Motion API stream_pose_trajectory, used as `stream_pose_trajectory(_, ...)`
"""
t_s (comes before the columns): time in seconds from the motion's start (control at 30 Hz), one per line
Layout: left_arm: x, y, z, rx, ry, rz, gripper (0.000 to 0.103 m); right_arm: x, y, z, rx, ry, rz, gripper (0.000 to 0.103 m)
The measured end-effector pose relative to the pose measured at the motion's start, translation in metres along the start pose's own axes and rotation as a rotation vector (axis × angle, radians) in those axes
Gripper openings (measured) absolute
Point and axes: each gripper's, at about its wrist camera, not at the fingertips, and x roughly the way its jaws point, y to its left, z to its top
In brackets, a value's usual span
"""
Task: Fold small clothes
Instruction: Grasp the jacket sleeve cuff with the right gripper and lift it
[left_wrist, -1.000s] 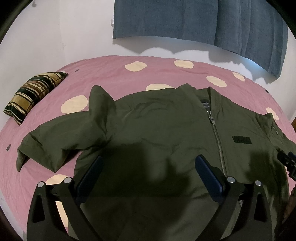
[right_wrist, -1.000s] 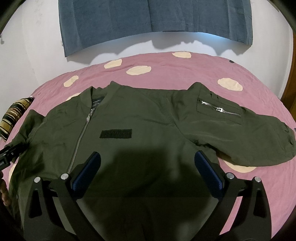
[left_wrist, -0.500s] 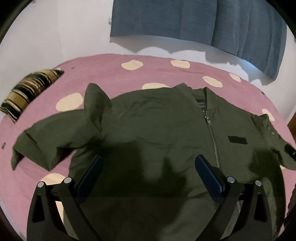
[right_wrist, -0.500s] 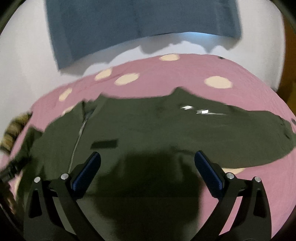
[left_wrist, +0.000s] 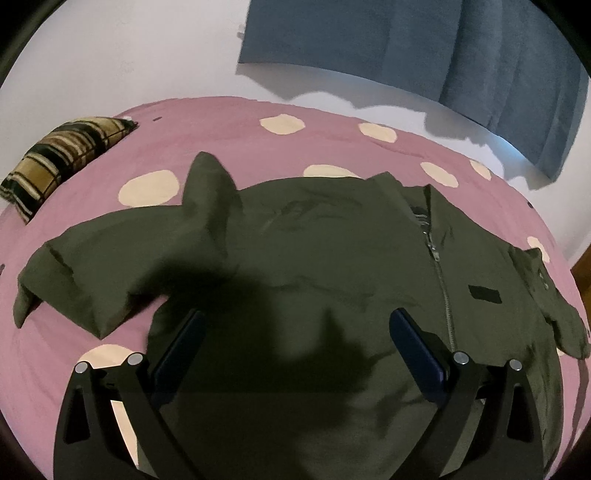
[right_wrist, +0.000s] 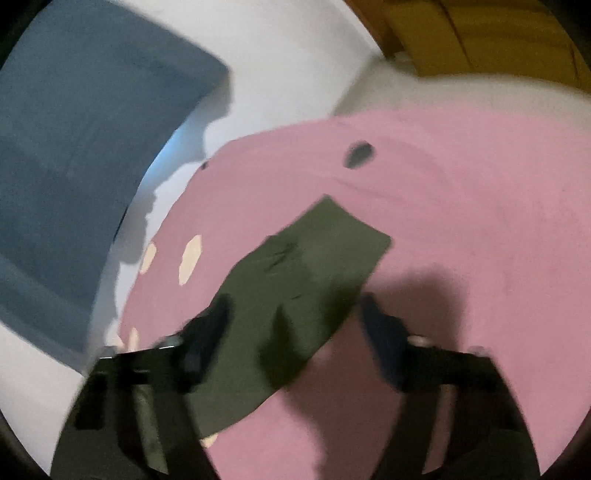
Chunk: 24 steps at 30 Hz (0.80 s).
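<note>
Much of the right wrist view is smeared by motion blur, so the sleeve (right_wrist: 295, 280) of the green jacket (left_wrist: 332, 266) shows only as a dark shape on the pink bed (right_wrist: 461, 206). Its end lies between the right tongs (right_wrist: 291, 317), whose jaws have just been closing and stand apart, not pressing it. Left tongs (left_wrist: 295, 332) hang wide open above the jacket's lower front, tilted downward. A striped pillow (left_wrist: 62, 158) lies far left.

**Room and bed**

White wall (left_wrist: 129, 55) behind. Blue curtain (left_wrist: 424, 51) hangs upper right, shadow cast below it. Pink bedspread (left_wrist: 229, 125) with cream dots. Striped pillow (left_wrist: 62, 155) at left edge. Wooden furniture (right_wrist: 480, 33), blurred, right-wrist view.
</note>
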Motion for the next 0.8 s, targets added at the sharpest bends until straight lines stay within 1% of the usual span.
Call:
stream_pose_trajectory(0.07, 0.0, 0.005, -0.001, -0.011, 0.003, -0.001, 0.099, 0.012, -0.011, 0.005, 0.046, 0.033, 0.033, 0.064)
stream_pose_trajectory(0.13, 0.0, 0.008, -0.003, -0.012, 0.009, 0.007, 0.099, 0.023, -0.015, 0.007, 0.054, 0.056, 0.042, 0.064)
stream_pose_trajectory(0.2, 0.0, 0.011, -0.004, -0.016, 0.017, 0.013, 0.099, 0.03, -0.017, 0.009, 0.065, 0.059, 0.027, 0.064)
stream_pose_trajectory(0.33, 0.001, 0.02, -0.007, -0.044, 0.036, 0.015, 0.099, 0.039, -0.017, 0.012, 0.092, 0.053, 0.034, 0.064)
stream_pose_trajectory(0.37, 0.001, 0.023, -0.007, -0.05, 0.04, 0.015, 0.099, 0.038, -0.017, 0.012, 0.082, 0.051, 0.033, 0.06)
stream_pose_trajectory(0.43, 0.003, 0.028, -0.008, -0.065, 0.048, 0.02, 0.099, 0.04, -0.012, 0.014, 0.041, 0.045, -0.01, 0.023)
stream_pose_trajectory(0.47, 0.003, 0.03, -0.008, -0.071, 0.051, 0.018, 0.099, 0.039, -0.01, 0.016, 0.025, 0.04, -0.029, 0.018)
stream_pose_trajectory(0.5, 0.004, 0.032, -0.009, -0.079, 0.055, 0.013, 0.099, 0.036, -0.013, 0.018, 0.025, 0.034, -0.016, 0.008)
stream_pose_trajectory(0.53, 0.004, 0.035, -0.009, -0.088, 0.06, 0.006, 0.099, 0.032, -0.016, 0.02, 0.033, 0.023, 0.002, 0.003)
stream_pose_trajectory(0.57, 0.004, 0.037, -0.01, -0.093, 0.064, 0.005, 0.099, 0.026, -0.02, 0.024, 0.044, 0.005, 0.019, 0.0)
stream_pose_trajectory(0.6, 0.004, 0.038, -0.01, -0.097, 0.066, 0.006, 0.099, 0.024, -0.023, 0.027, 0.046, -0.012, 0.014, 0.0)
stream_pose_trajectory(0.67, 0.003, 0.042, -0.011, -0.101, 0.065, 0.01, 0.099, 0.016, -0.029, 0.031, 0.031, -0.048, -0.041, 0.0)
stream_pose_trajectory(0.7, 0.003, 0.044, -0.012, -0.103, 0.066, 0.01, 0.099, 0.015, -0.035, 0.034, 0.049, -0.046, -0.042, 0.0)
stream_pose_trajectory(0.73, 0.003, 0.045, -0.013, -0.103, 0.064, 0.006, 0.099, 0.015, -0.04, 0.035, 0.075, -0.036, -0.021, 0.0)
stream_pose_trajectory(0.77, 0.002, 0.046, -0.013, -0.101, 0.059, 0.003, 0.099, 0.018, -0.046, 0.035, 0.107, -0.004, 0.015, 0.0)
stream_pose_trajectory(0.8, 0.001, 0.046, -0.013, -0.099, 0.054, 0.004, 0.099, 0.02, -0.05, 0.033, 0.128, 0.017, 0.029, 0.004)
